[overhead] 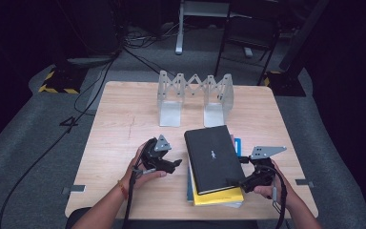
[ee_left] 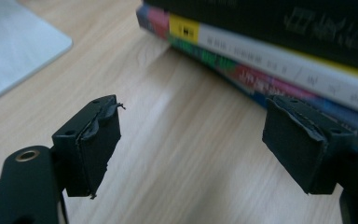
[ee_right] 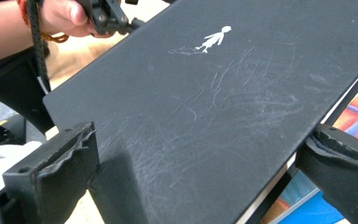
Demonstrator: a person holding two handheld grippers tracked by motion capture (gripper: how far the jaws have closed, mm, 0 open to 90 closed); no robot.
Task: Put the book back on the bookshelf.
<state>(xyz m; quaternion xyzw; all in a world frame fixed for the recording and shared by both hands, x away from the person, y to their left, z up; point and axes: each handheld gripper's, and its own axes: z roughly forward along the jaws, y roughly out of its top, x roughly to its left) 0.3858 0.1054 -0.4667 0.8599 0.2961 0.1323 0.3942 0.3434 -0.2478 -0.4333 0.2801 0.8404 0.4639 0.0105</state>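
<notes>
Metal bookend [overhead: 194, 98] behind book stack [overhead: 214, 164] — well apart.

Black book [ee_right: 223, 107] w/ white figure, right gripper [ee_right: 200, 163] jaws wide apart, not gripping

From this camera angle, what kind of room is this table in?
Probably a lab or recording studio, not a home: the light wooden table stands on grey carpet amid loose black floor cables, yellow-and-black hazard-striped equipment bases and dark surroundings.

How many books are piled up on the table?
3 at least: the black hardcover book on top, a yellow-covered book under it, a blue-edged book lowest. More may hide in between.
</notes>
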